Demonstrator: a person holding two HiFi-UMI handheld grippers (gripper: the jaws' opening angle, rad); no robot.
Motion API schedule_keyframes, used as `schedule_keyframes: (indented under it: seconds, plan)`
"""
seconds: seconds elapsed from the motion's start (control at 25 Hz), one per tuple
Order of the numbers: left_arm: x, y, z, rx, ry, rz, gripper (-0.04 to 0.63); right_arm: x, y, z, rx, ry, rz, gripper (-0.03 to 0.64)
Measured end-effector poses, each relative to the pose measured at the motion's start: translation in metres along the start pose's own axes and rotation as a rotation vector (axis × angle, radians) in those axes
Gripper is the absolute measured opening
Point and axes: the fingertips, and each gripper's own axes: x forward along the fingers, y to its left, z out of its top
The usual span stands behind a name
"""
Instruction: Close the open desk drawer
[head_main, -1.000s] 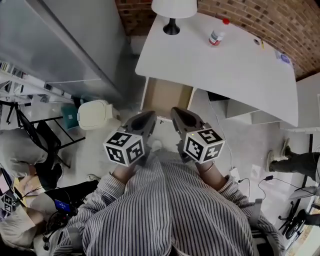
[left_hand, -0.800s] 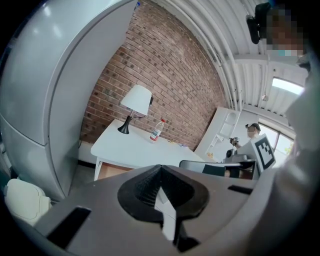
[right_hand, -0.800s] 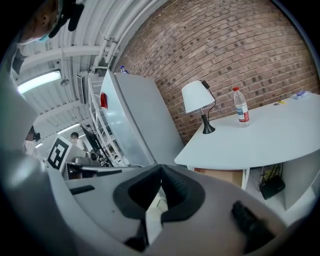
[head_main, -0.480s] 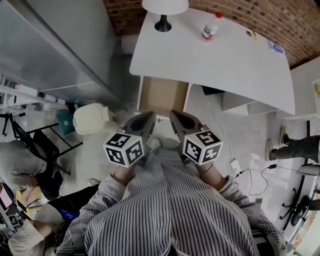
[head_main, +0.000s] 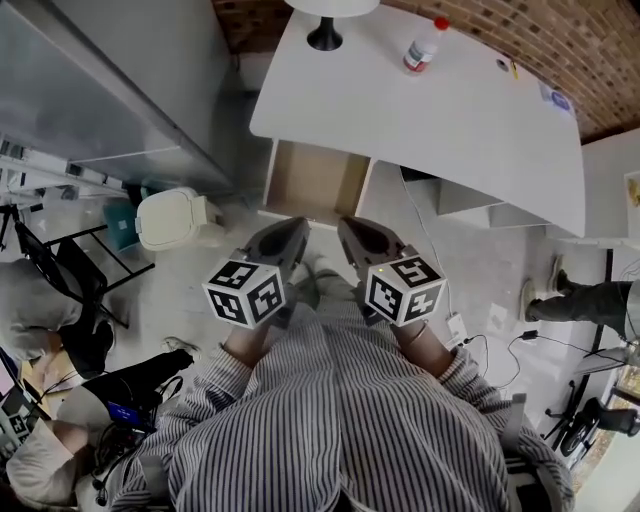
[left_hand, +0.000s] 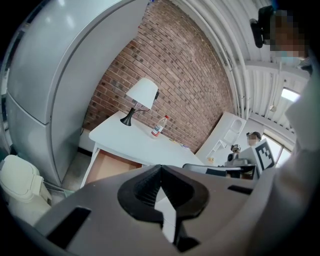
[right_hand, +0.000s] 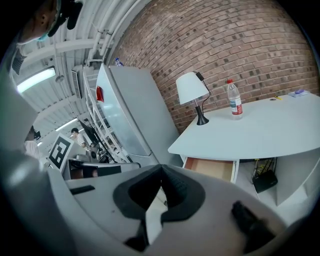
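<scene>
A white bin (head_main: 170, 218) stands on the floor at far left. The left claw (head_main: 290, 235), pressed together and empty, hovers near the open drawer (head_main: 315, 180), which juts from under the white surface (head_main: 450, 120). Beside it the right claw (head_main: 352, 232) is likewise pressed together, holding nothing

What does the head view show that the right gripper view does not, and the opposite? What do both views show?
Only the head view: a cream bin on the floor left of the drawer, and cables on the floor to the person's right.
Only the right gripper view: the right tongs shut with nothing between them, and the whole shade of the lamp.
Both: the white desk, its open drawer, the lamp's base and the red-capped bottle.
</scene>
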Motion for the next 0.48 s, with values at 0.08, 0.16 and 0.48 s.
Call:
schedule_keyframes:
  seconds: [0.08,0.16,0.48]
  plan:
    - [0.002,0.001,-0.003,-0.015,0.008,0.013,0.012,-0.002,-0.002,-0.002,0.005,0.010,0.008,0.015]
    - [0.005,0.003,-0.007,-0.026,0.017,0.021,0.012,-0.003,-0.005,-0.007,0.020,0.021,0.011,0.015]
    - [0.016,0.019,-0.013,-0.043,0.016,0.058,0.012,0.007,-0.022,-0.019,0.055,0.023,-0.006,0.015]
